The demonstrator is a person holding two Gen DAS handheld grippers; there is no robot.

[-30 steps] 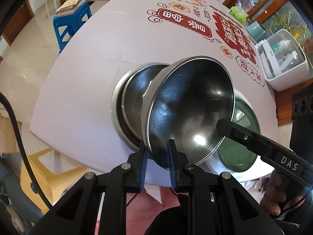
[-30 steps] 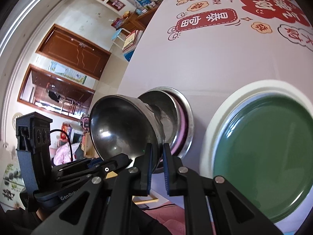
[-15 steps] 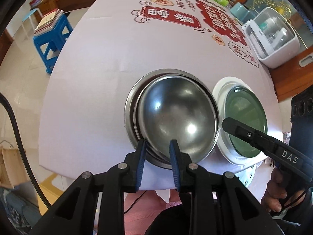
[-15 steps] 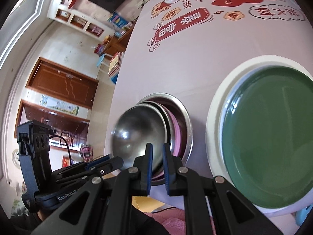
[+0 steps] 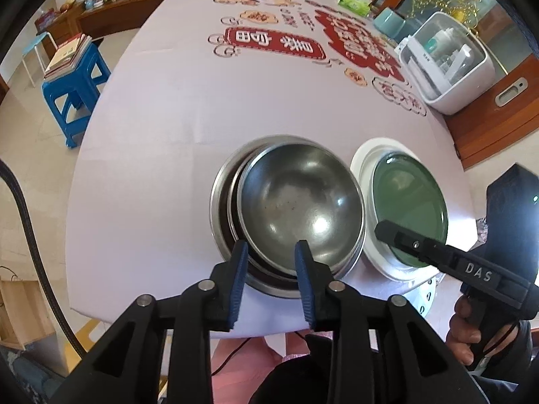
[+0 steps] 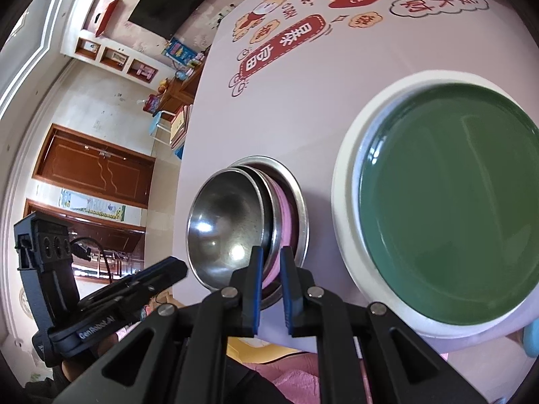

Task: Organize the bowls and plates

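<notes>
Left gripper [image 5: 271, 252] fingers opening, the top steel bowl's [image 5: 299, 202] near rim between them, nested in the stack. Right gripper [image 6: 271, 260] fingers pressed nearly together, empty.

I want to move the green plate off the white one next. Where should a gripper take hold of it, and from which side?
Take the green plate by its raised rim at the table's near edge, coming in low from the person's side. It lies flat inside the white plate, so only the rim offers an edge to pinch. The right gripper, shut and empty, is probably better placed; the left gripper is opening over the steel bowl.
</notes>
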